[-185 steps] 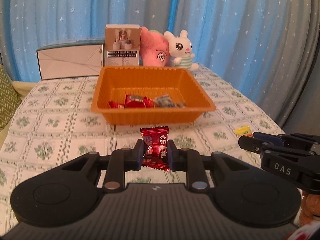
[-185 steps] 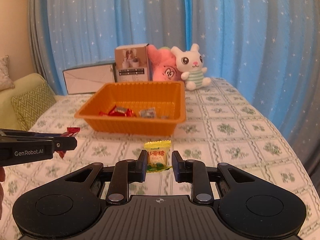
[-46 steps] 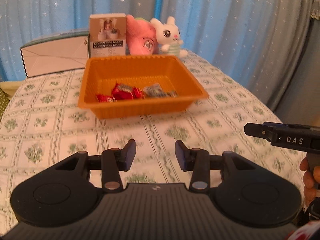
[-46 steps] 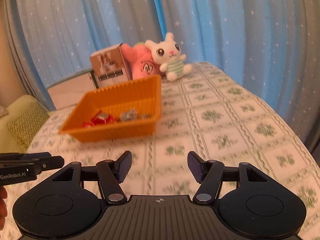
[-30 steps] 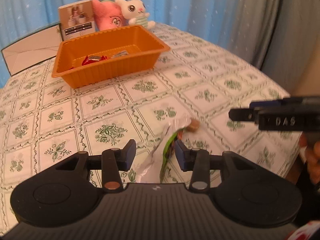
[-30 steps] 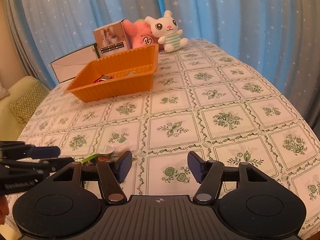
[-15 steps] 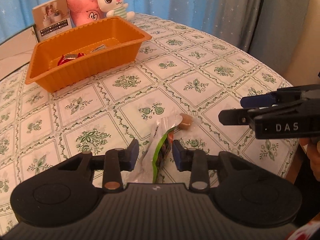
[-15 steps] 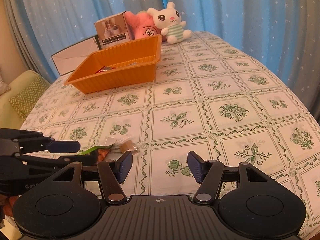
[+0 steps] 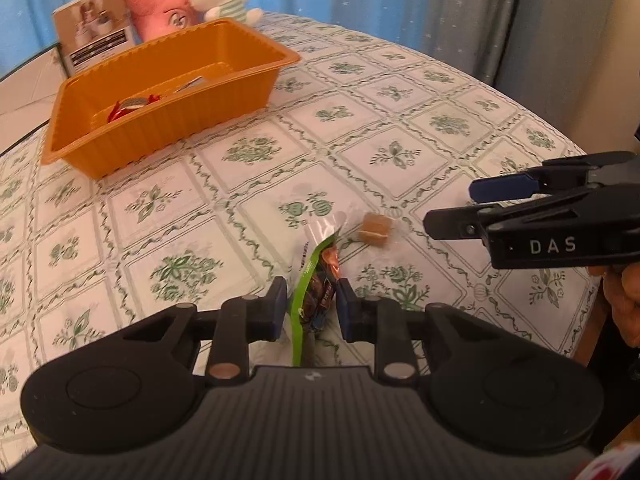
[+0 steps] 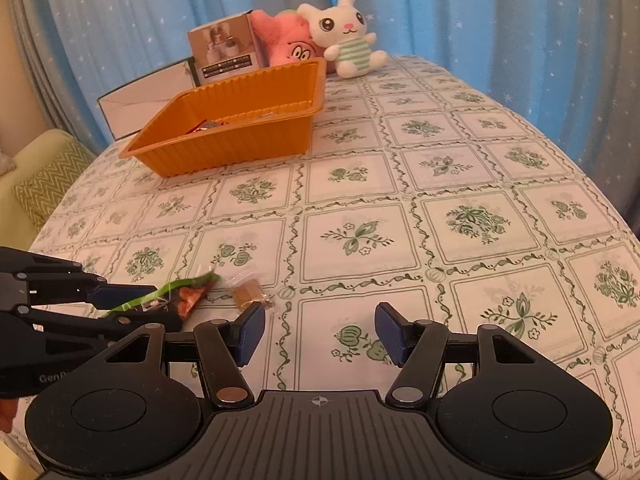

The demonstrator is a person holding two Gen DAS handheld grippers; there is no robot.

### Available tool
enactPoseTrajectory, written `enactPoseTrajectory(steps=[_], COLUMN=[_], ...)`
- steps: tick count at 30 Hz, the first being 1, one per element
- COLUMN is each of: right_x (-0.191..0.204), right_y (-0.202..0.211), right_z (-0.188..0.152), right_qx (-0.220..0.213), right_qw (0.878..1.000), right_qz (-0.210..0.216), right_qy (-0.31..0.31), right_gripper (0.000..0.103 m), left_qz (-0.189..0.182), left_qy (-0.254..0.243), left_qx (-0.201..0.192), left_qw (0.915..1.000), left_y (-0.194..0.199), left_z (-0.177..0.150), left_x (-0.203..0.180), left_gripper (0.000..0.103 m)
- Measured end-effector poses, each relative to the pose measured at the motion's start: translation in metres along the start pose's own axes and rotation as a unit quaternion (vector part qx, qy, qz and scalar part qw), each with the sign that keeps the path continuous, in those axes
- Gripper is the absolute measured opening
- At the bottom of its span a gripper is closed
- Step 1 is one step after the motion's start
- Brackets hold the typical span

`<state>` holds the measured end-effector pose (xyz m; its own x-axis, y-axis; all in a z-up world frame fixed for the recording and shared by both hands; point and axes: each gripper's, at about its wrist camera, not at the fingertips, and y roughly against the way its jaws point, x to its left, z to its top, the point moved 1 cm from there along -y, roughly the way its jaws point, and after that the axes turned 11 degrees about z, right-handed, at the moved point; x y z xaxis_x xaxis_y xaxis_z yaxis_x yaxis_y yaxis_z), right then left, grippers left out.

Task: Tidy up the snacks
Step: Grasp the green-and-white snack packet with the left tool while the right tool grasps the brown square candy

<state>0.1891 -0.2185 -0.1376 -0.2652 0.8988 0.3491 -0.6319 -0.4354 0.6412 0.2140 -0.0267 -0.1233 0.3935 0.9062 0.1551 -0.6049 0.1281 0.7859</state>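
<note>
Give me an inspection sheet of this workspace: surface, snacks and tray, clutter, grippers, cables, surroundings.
Surface: table under a floral cloth.
Job's things: orange tray holding a few wrapped snacks; green packet near the front edge; brown candy in clear wrap beside it.
Clutter: box, flat white box, pink plush and bunny behind the tray.
Grippers: left gripper has just been closing, its jaws about the green packet; pad contact is unclear. Right gripper open, nothing between its jaws.
Cables: nothing seen.
Surroundings: blue starred curtain; green cushion at the left.
</note>
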Motion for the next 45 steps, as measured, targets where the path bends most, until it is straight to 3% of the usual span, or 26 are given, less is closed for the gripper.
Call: enactPoseTrajectory(steps=[5, 12, 21, 22, 24, 28, 29, 30, 35, 45], right_x=[0.008, 0.023, 0.038, 0.038, 0.038, 0.04, 0.042, 0.044, 0.044, 0.044], right_y=[-0.006, -0.02, -0.042, -0.045, -0.052, -0.052, -0.052, -0.052, -0.05, -0.038], right_z=[0.0, 0.001, 0.003, 0.003, 0.004, 0.002, 0.002, 0.001, 0.002, 0.013], right_qx=[0.006, 0.016, 0.034, 0.035, 0.044, 0.046, 0.047, 0.049, 0.043, 0.015], right_qw=[1.0, 0.997, 0.989, 0.988, 0.987, 0.987, 0.986, 0.986, 0.989, 0.993], right_qz=[0.01, 0.023, 0.033, 0.031, 0.031, 0.027, 0.026, 0.024, 0.024, 0.033], right_qy=[0.023, 0.079, 0.141, 0.145, 0.148, 0.154, 0.155, 0.16, 0.143, 0.111], right_gripper=[0.062, 0.062, 0.061, 0.059, 0.042, 0.033, 0.024, 0.022, 0.021, 0.021], left_qz=[0.009, 0.018, 0.018, 0.019, 0.024, 0.029, 0.03, 0.033, 0.038, 0.03], left_qy=[0.043, 0.01, 0.018, 0.024, 0.031, 0.035, 0.033, 0.029, 0.019, 0.087], left_qx=[0.006, 0.0, 0.002, 0.003, 0.005, 0.006, 0.006, 0.006, 0.008, -0.005], left_qw=[0.999, 0.9998, 0.9997, 0.9995, 0.9992, 0.999, 0.999, 0.999, 0.9991, 0.9957], left_y=[0.0, 0.0, -0.005, -0.005, -0.005, -0.006, -0.006, -0.007, -0.009, 0.0], left_z=[-0.003, -0.003, -0.004, -0.004, -0.004, -0.005, -0.005, -0.006, -0.006, 0.0], left_x=[0.017, 0.009, 0.012, 0.014, 0.018, 0.02, 0.02, 0.019, 0.016, 0.03], left_gripper=[0.022, 0.022, 0.023, 0.023, 0.023, 0.023, 0.023, 0.023, 0.023, 0.022])
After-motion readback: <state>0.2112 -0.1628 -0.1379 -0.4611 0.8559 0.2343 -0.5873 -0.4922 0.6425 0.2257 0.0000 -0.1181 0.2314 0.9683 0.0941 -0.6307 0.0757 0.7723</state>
